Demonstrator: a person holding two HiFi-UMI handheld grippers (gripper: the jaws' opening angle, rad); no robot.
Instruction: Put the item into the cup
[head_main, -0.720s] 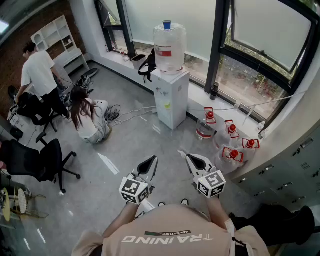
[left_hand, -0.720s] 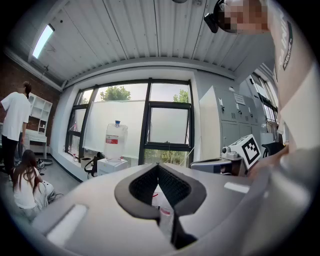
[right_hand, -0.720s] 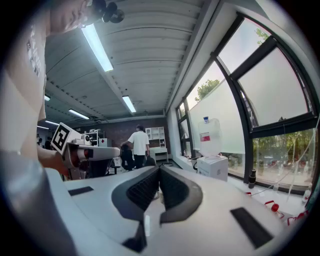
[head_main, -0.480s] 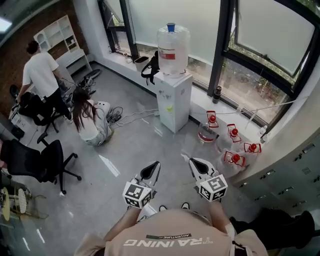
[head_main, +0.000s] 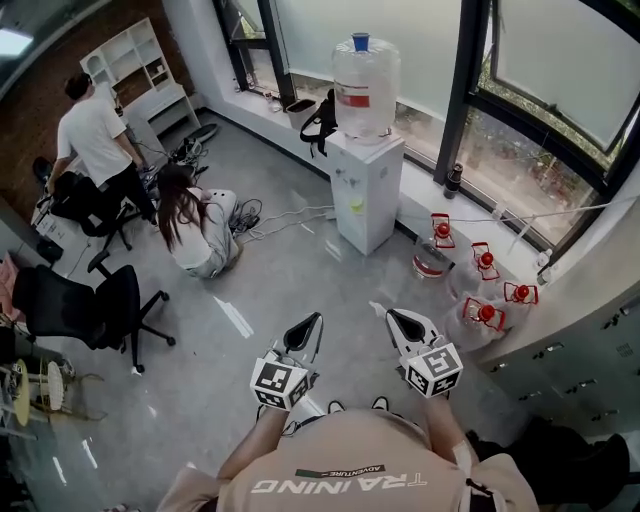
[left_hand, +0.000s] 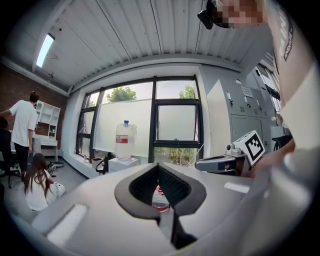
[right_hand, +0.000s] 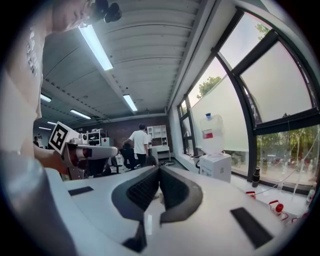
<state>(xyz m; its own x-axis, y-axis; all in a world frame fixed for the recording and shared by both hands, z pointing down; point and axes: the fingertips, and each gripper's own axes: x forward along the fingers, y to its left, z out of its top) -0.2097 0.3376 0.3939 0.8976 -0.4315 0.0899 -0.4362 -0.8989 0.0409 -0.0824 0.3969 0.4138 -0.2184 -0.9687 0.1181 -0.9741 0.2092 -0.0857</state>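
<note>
No cup and no item for it shows in any view. My left gripper (head_main: 304, 329) and right gripper (head_main: 402, 322) are held side by side in front of the person's chest, pointing out over the grey floor. Each is shut, its jaw tips meeting with nothing between them. In the left gripper view the left gripper (left_hand: 158, 168) points at the window wall, and the right gripper (left_hand: 218, 163) lies level beside it. In the right gripper view the right gripper (right_hand: 159, 170) faces the room's far end, with the left gripper (right_hand: 95, 152) at its left.
A white water dispenser (head_main: 366, 190) carrying a big bottle (head_main: 366, 70) stands ahead by the windows. Several red-capped jugs (head_main: 480, 290) lie on the floor to the right, near grey lockers (head_main: 590, 350). At left are a standing person (head_main: 95, 135), a crouching person (head_main: 195, 230) and a black office chair (head_main: 100, 310).
The head view has swung, so the dispenser, jugs and people sit lower and further right in the picture. Both grippers stay shut and side by side in front of the chest.
</note>
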